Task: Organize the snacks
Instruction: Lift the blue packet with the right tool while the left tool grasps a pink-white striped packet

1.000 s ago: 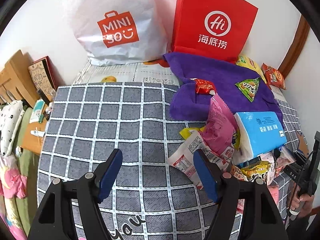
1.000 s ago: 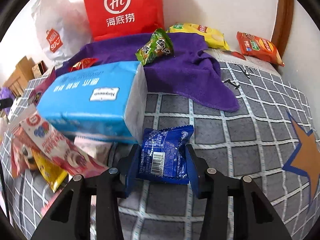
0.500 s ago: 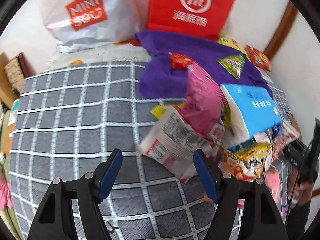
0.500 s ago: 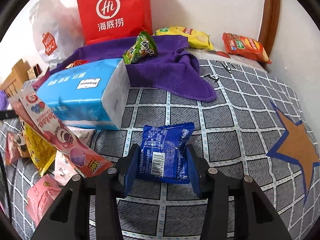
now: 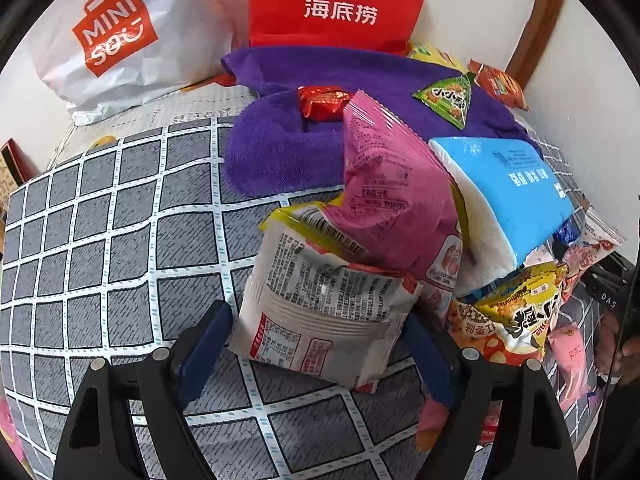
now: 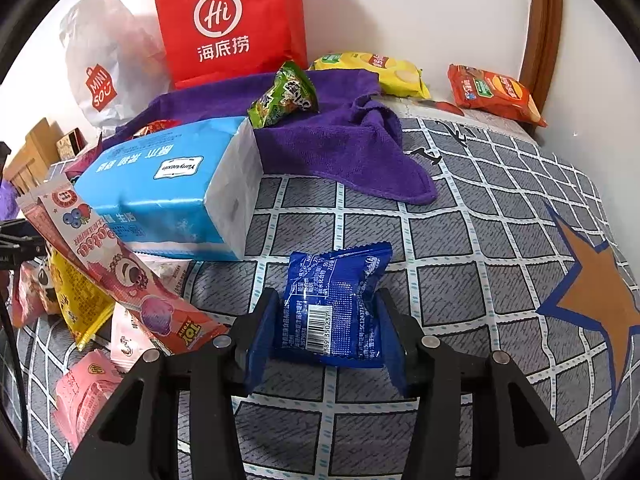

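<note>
A heap of snack packets lies on the grey checked bedspread (image 5: 100, 240). My left gripper (image 5: 314, 352) straddles a white packet (image 5: 320, 312) at the heap's front; its jaws are opening and the pads do not press on it. A pink bag (image 5: 392, 200) and a blue tissue pack (image 5: 516, 184) lean behind it. My right gripper (image 6: 325, 334) stands over a small blue packet (image 6: 336, 300) that lies flat on the bedspread (image 6: 480, 240). Its jaws are opening, with the packet loose between them.
A purple towel (image 6: 340, 140) carries a green packet (image 6: 284, 96) and a red one (image 5: 320, 102). The red paper bag (image 6: 232, 20) and white shopping bag (image 5: 112, 32) stand at the wall. Yellow (image 6: 376, 68) and orange (image 6: 492, 92) chip bags lie far right.
My left gripper has come down and forward onto the heap, so the white packet now sits between its widened jaws. The right gripper's jaws have spread slightly off the blue packet.
</note>
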